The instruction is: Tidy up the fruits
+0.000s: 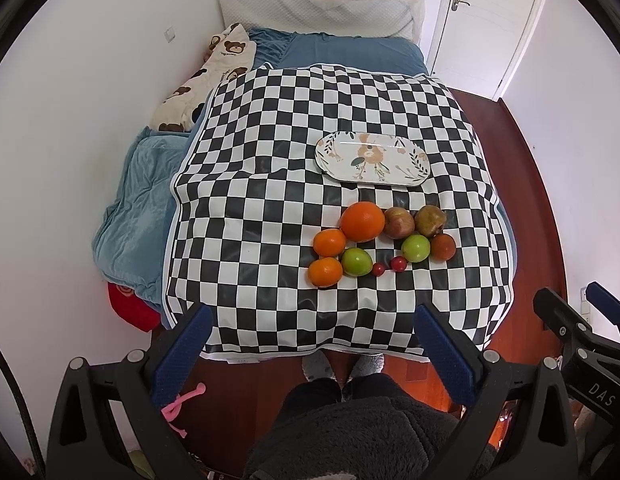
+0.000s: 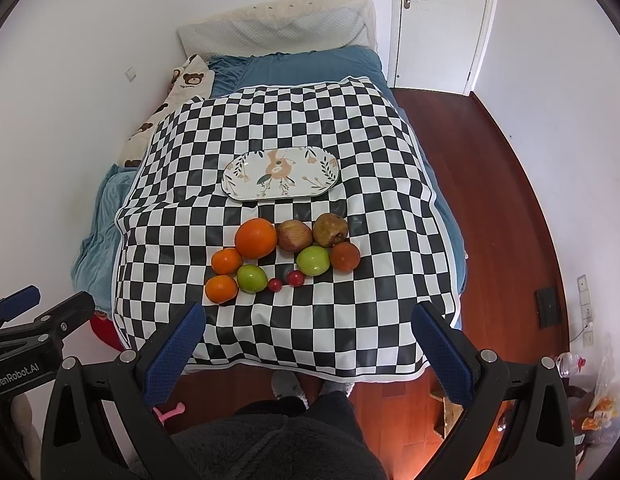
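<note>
looking down over the bed, we hold our left gripper point(image 1: 310, 344) with its blue-padded jaws spread wide and nothing between them, hovering short of the near edge of the checkered cloth point(image 1: 269, 216). reading the fruit from left to right on that cloth, we see two small oranges point(image 1: 329, 242) stacked one behind the other, the nearer one point(image 1: 325, 272) touching a green apple point(image 1: 356, 261). behind them sits the large orange point(image 1: 362, 222), pressed against a reddish apple point(image 1: 399, 222). two tiny red fruits point(image 1: 398, 263) lie in the gap toward us, then comes a second green apple point(image 1: 416, 248), a brownish pear point(image 1: 430, 221) behind it, and a dark red-brown fruit point(image 1: 443, 246) at the far right. the flowered oval plate point(image 1: 330, 152) lies bare just beyond the cluster, apart from it. our right gripper point(image 2: 310, 340) likewise has its jaws spread wide around nothing, held back from the cloth's near edge, well apart from the fruit. a dark fleecy garment point(image 2: 269, 440) fills the bottom between the fingers.
</note>
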{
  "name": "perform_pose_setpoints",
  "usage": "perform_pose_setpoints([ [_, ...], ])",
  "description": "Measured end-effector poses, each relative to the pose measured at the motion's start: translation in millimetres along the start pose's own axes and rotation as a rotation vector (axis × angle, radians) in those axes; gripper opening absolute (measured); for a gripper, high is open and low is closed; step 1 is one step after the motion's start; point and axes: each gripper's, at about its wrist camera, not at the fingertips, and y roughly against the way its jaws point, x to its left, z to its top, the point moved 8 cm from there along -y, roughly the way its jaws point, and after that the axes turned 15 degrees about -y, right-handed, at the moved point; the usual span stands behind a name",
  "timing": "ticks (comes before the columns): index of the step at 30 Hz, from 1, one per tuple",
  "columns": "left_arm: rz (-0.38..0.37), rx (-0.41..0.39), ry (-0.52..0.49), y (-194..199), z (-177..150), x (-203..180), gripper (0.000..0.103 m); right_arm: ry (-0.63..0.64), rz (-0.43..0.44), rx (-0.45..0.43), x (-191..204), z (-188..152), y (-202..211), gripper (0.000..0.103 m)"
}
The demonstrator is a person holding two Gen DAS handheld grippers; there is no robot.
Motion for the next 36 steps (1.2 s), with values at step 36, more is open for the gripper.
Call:
perform_pose_setpoints([
  [36, -0.002, -0.006, 0.002, 0.2, 0.4, -0.1, 0.103, 0.003, -0.002, -0.010, -2.8, -15.4, 13.5, 0.103],
])
